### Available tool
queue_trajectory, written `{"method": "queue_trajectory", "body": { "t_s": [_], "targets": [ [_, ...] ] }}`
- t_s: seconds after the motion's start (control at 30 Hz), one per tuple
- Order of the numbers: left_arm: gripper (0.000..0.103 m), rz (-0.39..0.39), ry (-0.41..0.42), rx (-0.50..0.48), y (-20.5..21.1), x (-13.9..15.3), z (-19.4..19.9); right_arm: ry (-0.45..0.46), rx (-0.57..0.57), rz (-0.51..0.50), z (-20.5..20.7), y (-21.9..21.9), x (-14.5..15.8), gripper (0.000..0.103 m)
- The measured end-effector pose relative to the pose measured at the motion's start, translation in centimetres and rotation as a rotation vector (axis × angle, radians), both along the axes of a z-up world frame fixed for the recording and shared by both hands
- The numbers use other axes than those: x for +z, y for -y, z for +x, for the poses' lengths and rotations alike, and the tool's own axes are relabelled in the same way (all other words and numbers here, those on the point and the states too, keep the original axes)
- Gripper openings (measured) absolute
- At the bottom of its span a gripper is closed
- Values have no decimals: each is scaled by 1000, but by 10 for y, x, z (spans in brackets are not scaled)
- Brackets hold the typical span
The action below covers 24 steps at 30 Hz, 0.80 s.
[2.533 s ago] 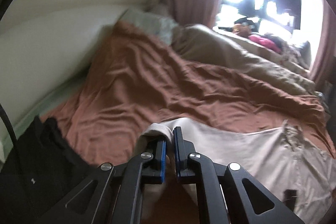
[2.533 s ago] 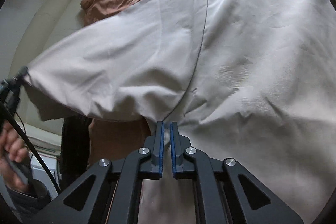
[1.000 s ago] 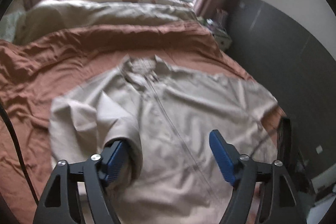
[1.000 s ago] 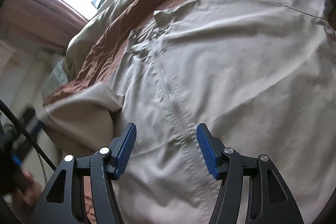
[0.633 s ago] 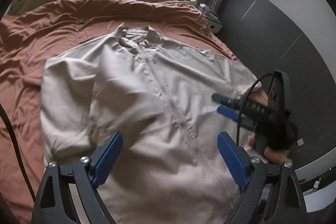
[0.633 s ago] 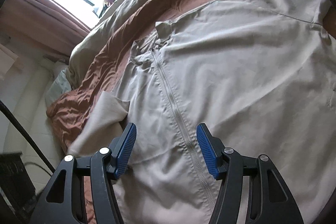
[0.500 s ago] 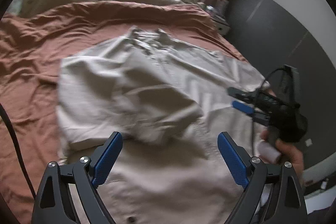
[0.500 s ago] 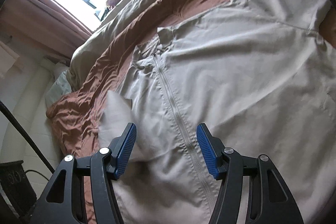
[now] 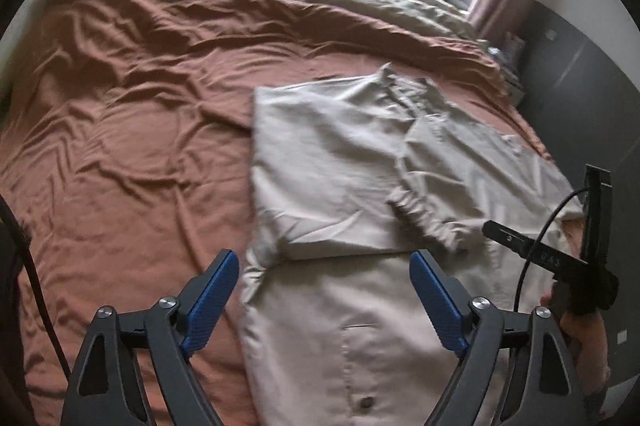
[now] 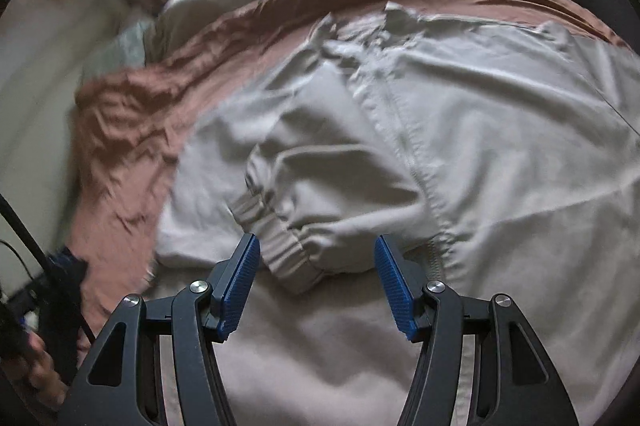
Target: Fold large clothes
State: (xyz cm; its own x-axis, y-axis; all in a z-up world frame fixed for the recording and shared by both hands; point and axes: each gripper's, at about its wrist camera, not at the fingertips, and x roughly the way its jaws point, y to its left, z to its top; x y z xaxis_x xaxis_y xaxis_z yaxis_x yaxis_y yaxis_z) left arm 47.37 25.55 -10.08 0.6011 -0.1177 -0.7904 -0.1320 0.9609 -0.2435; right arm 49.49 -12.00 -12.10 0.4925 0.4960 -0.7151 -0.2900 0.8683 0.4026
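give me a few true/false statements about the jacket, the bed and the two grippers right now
1. The beige jacket lies on the brown bedsheet. True.
2. The left gripper is clamped on the sleeve cuff. False: its jaws are wide open, holding nothing.
3. One sleeve is folded across the jacket's front. True.
4. The right gripper is shut. False: its jaws are open, the cuff lying between them ungripped.
5. The jacket fastens with a zipper. True.

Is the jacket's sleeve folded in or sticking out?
Folded in: the sleeve lies across the beige jacket, its elastic cuff near the zipper.
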Motion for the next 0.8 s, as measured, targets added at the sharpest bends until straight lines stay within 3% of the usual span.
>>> {"method": "queue_trajectory", "body": {
  "t_s": [0.1, 0.17, 0.4, 0.47, 0.5, 0.6, 0.8],
  "targets": [
    [73, 21, -38, 41, -10, -20, 3, 10, 39, -72, 5, -23, -7, 59],
    [67, 22, -64, 60, -16, -34, 6, 24, 80, -141, 9, -44, -14, 69],
    [52, 41, -134, 65, -19, -77, 22, 15, 161, -361, 20, -95, -49, 70],
    [46, 53, -156, 55, -17, -87, 26, 26, 163, -392, 25, -100, -52, 61],
    [42, 58, -164, 54, -16, -91, 28, 37, 148, -416, 28, -101, -52, 45],
    [34, 59, -174, 66, -18, -97, 31, 37, 140, -387, 35, -97, -49, 25],
    [22, 68, -175, 96, -23, -97, 30, 59, 33, -210, 42, -40, -24, 9]
  ]
}}
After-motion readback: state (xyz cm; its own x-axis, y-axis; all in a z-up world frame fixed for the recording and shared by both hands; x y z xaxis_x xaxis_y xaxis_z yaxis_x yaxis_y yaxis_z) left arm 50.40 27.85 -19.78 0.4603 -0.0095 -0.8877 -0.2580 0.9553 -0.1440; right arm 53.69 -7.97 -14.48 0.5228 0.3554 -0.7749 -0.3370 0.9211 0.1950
